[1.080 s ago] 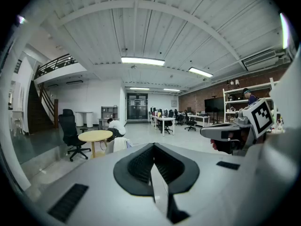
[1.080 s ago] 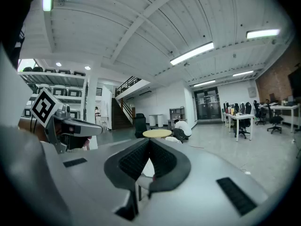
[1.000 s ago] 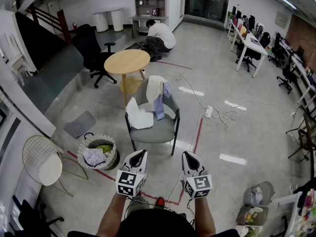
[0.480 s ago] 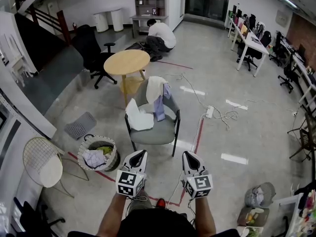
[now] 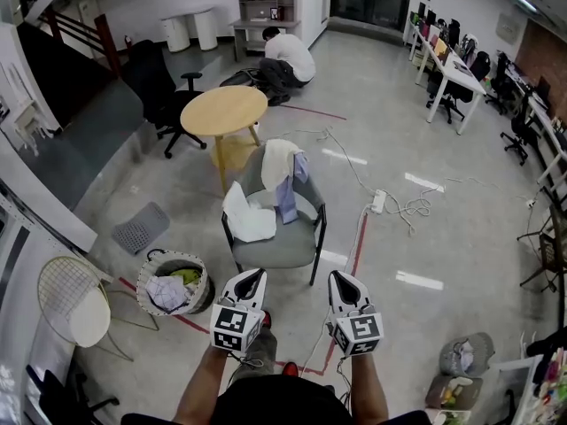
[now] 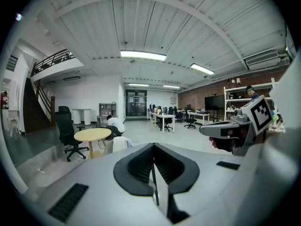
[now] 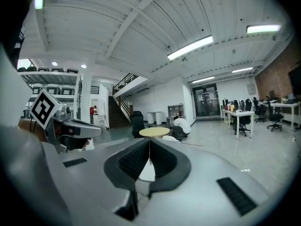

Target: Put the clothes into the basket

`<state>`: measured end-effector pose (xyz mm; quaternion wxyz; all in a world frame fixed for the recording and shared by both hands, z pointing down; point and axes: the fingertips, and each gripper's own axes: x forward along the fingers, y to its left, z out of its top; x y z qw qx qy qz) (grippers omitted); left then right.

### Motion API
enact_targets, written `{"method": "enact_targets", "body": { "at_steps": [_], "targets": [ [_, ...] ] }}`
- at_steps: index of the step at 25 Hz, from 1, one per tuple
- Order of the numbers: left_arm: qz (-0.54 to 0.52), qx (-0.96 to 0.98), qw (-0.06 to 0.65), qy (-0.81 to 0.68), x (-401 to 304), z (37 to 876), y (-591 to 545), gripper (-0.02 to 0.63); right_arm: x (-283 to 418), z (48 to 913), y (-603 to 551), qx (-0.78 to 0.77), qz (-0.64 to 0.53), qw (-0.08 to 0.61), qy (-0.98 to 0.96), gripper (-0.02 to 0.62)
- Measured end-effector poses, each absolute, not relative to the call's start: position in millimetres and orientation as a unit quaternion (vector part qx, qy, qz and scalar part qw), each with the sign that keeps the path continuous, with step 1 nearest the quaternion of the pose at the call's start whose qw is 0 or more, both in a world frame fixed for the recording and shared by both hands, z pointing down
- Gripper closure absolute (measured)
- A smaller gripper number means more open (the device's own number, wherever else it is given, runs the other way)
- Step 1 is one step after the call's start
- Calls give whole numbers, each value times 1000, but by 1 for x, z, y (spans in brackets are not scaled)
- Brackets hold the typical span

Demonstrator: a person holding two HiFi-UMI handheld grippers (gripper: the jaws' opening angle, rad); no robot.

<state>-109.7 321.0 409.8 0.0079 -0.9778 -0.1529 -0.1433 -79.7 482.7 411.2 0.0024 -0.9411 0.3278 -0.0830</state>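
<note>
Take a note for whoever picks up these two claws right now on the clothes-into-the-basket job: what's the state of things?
Left claw: shut, empty.
Right claw: shut, empty.
Both are held low in front of the person, pointing toward the grey chair.
On the chair: white garment on the seat, cream garment over the backrest, lavender garment hanging down from it.
Basket: on the floor, left of the chair.
Done: a white item and a yellow-green item already lie in the basket.
Left: move the chair's garments into the basket.
</note>
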Motion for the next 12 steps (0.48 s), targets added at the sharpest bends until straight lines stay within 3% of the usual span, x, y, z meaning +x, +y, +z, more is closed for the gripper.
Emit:
{"method": "enact_targets", "body": {
  "at_steps": [12],
  "targets": [
    [-141,-975,-10,-169,0,406,254,600,18,403,404,-941,-94,-16,324,568]
  ]
}}
